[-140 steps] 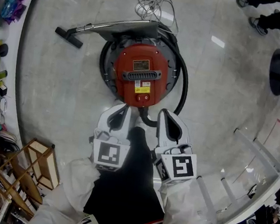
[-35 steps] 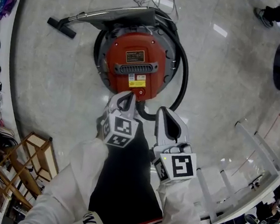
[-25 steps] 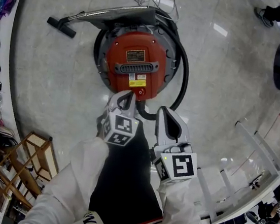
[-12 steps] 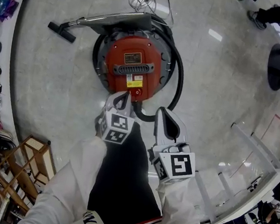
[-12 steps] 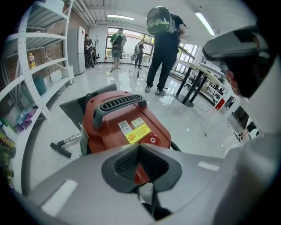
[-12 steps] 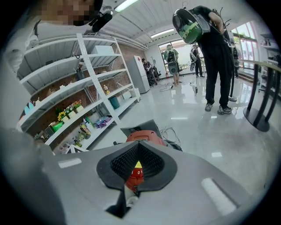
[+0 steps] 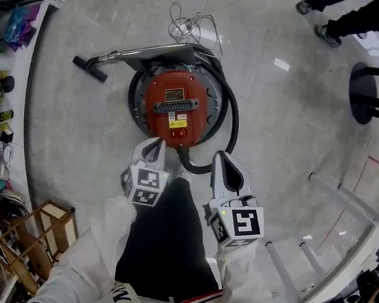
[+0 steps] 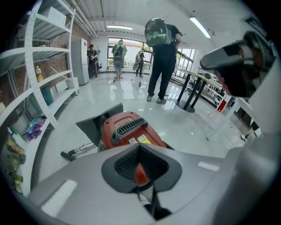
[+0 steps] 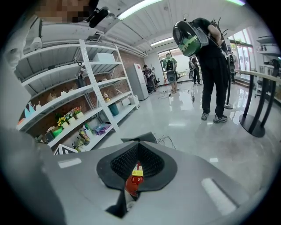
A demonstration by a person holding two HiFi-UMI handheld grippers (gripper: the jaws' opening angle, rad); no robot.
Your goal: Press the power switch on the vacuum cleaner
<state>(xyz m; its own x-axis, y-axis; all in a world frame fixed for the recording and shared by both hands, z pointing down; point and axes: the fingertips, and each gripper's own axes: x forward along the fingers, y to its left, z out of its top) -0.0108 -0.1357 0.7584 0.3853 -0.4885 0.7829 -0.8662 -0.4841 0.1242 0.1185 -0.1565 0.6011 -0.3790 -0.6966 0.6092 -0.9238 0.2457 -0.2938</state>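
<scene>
Grey plastic claws are being held nearest: left claw [image 7: 154,144] and right claw [image 7: 221,158], both pinched together, nothing gripped. Just past the left tip, the power switch [image 7: 179,134] is being seen on the near rim of the red vacuum cleaner [image 7: 179,101], standing on the floor [image 7: 73,139]. A stiff button is being judged likely, best pushed with a closed tip; the heavy canister should not slide. The black hose [image 7: 232,122] is being noted emerging just beside the switch; wand [image 7: 119,55], loose cord [image 7: 189,21] and a bystander [image 7: 363,18] farther off.
</scene>
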